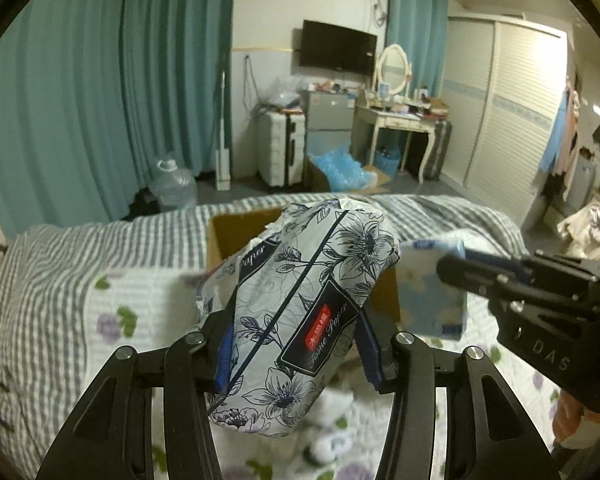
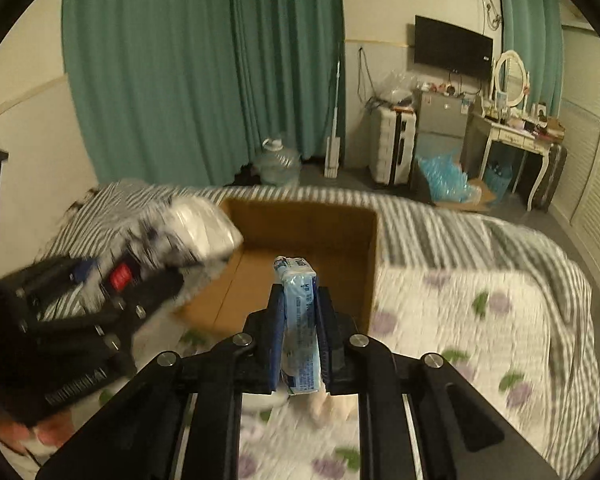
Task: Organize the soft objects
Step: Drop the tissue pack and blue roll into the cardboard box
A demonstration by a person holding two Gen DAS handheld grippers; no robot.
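My left gripper point(image 1: 296, 344) is shut on a large floral-print tissue paper pack point(image 1: 308, 308) and holds it above the bed, in front of an open cardboard box point(image 1: 236, 236). My right gripper point(image 2: 300, 320) is shut on a small light-blue tissue pack point(image 2: 300, 320), held upright just before the same box point(image 2: 312, 232). In the left wrist view the right gripper point(image 1: 452, 268) enters from the right with the blue pack point(image 1: 432, 288). In the right wrist view the left gripper point(image 2: 80, 292) and its floral pack point(image 2: 192, 232) are blurred at the box's left edge.
The box sits on a bed with a grey striped sheet point(image 2: 460, 224) and a floral quilt point(image 2: 460, 320). Soft white items point(image 2: 324, 404) lie on the quilt below the grippers. Beyond are green curtains point(image 2: 204, 72), a water jug point(image 2: 278, 164), a suitcase point(image 2: 392, 148) and a dresser point(image 2: 516, 136).
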